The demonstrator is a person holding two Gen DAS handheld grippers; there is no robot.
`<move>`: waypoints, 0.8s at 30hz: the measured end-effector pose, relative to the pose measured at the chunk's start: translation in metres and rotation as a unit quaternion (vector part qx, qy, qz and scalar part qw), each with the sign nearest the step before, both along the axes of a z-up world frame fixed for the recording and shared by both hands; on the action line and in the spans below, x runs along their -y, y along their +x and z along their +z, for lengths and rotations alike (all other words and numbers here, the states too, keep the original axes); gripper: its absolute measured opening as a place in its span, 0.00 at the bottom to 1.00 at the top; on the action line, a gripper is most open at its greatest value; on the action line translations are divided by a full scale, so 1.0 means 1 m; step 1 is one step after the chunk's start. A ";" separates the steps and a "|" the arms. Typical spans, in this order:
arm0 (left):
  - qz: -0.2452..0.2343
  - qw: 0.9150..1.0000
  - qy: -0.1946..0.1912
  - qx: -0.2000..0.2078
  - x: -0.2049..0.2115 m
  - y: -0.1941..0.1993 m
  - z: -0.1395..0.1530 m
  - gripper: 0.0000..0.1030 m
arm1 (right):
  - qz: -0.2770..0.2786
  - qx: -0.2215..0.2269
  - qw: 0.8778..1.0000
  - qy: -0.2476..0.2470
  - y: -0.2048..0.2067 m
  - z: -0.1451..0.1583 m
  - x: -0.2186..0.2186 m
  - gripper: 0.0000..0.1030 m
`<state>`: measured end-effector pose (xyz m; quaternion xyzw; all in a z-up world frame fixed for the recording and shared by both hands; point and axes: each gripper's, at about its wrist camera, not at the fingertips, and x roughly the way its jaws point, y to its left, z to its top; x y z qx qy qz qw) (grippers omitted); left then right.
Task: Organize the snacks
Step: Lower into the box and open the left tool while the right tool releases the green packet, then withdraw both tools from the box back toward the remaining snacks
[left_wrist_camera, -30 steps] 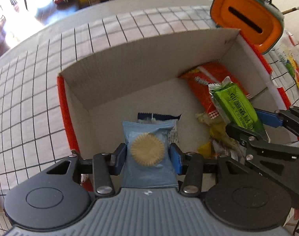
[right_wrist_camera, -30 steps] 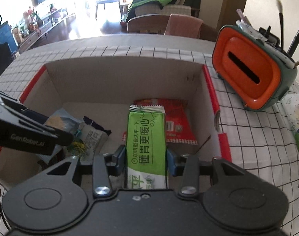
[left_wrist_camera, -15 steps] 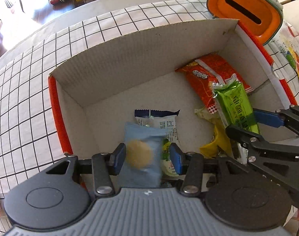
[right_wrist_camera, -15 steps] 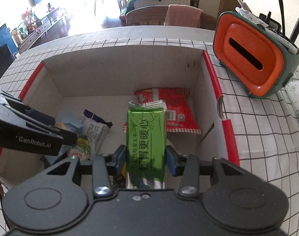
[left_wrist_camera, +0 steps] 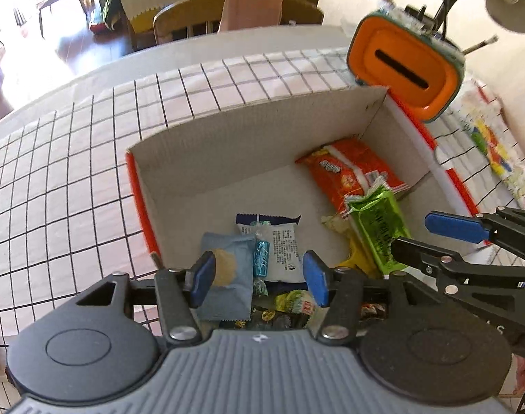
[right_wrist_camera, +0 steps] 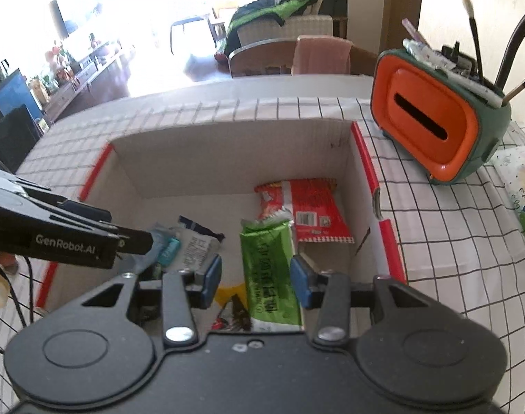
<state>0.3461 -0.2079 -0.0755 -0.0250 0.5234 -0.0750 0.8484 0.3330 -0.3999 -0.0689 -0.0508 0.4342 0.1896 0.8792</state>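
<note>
Green, light, crinkly snack bar (right_wrist_camera: 270, 272) lies loose in the cardboard box (right_wrist_camera: 179, 169) between the right tool's (right_wrist_camera: 256, 281) spread, empty jaws, best regripped mid-length; left tool (left_wrist_camera: 255, 279) also gapes empty.

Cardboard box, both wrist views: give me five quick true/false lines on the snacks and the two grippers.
1. The left gripper is clamped on the blue cookie packet. False: its jaws stand open and the packet lies in the cardboard box.
2. The green snack bar lies in the box between the open fingers of the right gripper. True.
3. The red snack bag sits outside the box on the checked tablecloth. False: it lies inside, near the far right corner.
4. The orange tissue box stands outside the cardboard box. True.
5. The box is empty. False: several snacks are in it.
</note>
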 end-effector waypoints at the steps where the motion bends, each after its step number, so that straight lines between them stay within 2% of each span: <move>1: -0.001 1.000 -0.001 0.006 -0.001 -0.003 0.003 0.54 | 0.000 0.003 1.000 0.002 -0.003 0.003 0.000 0.42; 10: 0.002 0.998 -0.012 0.062 -0.021 -0.033 0.031 0.54 | 0.007 0.032 0.999 0.018 -0.028 0.030 -0.014 0.43; 16: 0.004 0.994 -0.002 0.112 -0.038 -0.058 0.048 0.58 | 0.020 0.048 0.998 0.024 -0.043 0.041 -0.033 0.45; 18: 0.005 0.992 0.003 0.125 -0.046 -0.067 0.052 0.59 | 0.026 0.050 0.998 0.028 -0.047 0.043 -0.042 0.48; 20: 0.006 0.991 0.005 0.136 -0.053 -0.076 0.055 0.60 | 0.030 0.056 0.998 0.027 -0.052 0.045 -0.051 0.58; 22: 0.008 0.989 0.008 0.150 -0.062 -0.086 0.058 0.63 | 0.039 0.057 0.997 0.032 -0.054 0.046 -0.060 0.62; 23: 0.010 0.987 0.011 0.157 -0.067 -0.091 0.059 0.66 | 0.043 0.058 0.997 0.033 -0.056 0.046 -0.065 0.71; 24: 0.012 0.986 0.013 0.163 -0.072 -0.096 0.060 0.67 | 0.047 0.062 0.996 0.034 -0.058 0.046 -0.071 0.74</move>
